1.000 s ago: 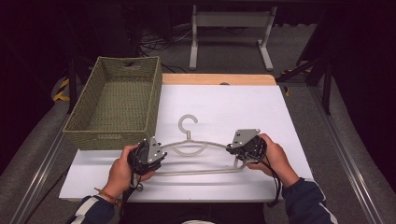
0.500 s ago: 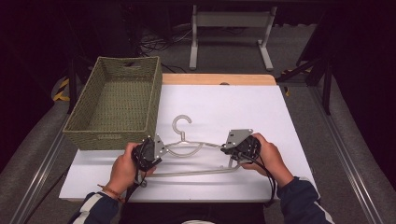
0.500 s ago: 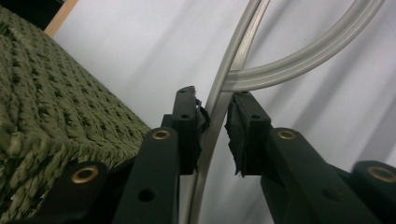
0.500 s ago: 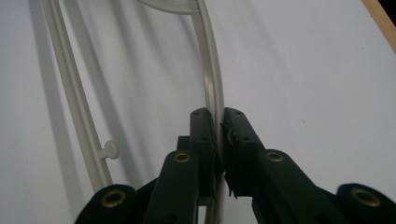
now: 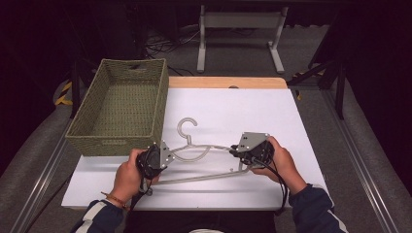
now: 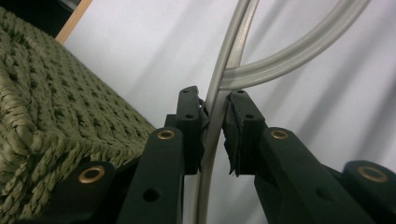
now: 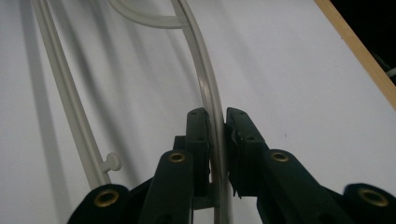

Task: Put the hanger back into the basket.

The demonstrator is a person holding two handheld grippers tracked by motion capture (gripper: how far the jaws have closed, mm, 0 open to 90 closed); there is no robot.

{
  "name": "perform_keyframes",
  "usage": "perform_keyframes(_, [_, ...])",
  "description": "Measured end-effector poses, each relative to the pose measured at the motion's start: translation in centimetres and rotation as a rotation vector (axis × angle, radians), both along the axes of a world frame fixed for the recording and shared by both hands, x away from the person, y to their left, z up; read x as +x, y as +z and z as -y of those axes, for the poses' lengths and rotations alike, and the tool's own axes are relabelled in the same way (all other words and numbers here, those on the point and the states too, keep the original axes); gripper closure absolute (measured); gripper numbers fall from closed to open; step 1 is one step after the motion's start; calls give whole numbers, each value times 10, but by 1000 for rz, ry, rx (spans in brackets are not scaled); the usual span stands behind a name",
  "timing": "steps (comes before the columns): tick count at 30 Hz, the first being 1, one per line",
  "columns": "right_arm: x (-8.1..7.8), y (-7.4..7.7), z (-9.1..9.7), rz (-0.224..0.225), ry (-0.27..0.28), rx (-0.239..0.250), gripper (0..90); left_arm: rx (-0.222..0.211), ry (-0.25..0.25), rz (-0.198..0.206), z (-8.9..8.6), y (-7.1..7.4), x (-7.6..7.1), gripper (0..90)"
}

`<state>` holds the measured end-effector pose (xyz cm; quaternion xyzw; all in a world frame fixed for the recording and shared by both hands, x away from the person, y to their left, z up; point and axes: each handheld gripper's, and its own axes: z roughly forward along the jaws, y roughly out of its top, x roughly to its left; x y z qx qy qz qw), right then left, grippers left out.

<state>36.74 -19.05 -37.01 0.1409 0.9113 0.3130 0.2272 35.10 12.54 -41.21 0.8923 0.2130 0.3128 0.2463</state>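
Observation:
A pale grey plastic clothes hanger (image 5: pixel 204 150) lies on the white table top (image 5: pixel 233 111), its hook pointing away from me. My left gripper (image 5: pixel 166 156) holds the hanger's left shoulder. In the left gripper view its jaws (image 6: pixel 215 109) have just been closing and now pinch the hanger's arm (image 6: pixel 280 65). My right gripper (image 5: pixel 236 149) grips the right shoulder. In the right gripper view the thin arm (image 7: pixel 201 79) runs between its pads (image 7: pixel 217 119); these jaws have just eased open a trifle but still press on it.
A green woven basket (image 5: pixel 114 144) stands on the table's left, just beyond my left gripper, and its wall (image 6: pixel 46 116) fills the left of the left gripper view. A wooden edge (image 5: pixel 226 82) borders the table's far side. Dark floor and a metal stand lie beyond.
The hanger and my right gripper have shifted slightly to the left. My left hand has stayed where it was.

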Motion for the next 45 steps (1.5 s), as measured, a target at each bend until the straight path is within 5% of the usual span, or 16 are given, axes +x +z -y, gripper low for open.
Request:
perform_keyframes(5, [0,4,5,36,-19,37,758,-12,-20,0,1,1,-4,800])
perform_keyframes(9, [-2,14,16,81,-46,157,567,-59,-44,-16,-4,4,-6,818])
perform_keyframes(18, [-15,27,51,163,-125,337,272,-193,-29,-20,-21,13,-3,819])
perform_keyframes(26, [-21,1,96,225,-289,431,143,-273,-17,-10,-28,23,-5,820])
perform_keyframes(31, [-12,-15,116,172,-347,440,112,-307,-12,3,-33,32,-5,820])
perform_keyframes(35, [-8,-28,120,196,-392,381,104,-331,1,8,-37,37,-5,820])
perform_keyframes(45, [-4,-40,107,169,-354,338,100,-405,62,55,-60,51,7,820])
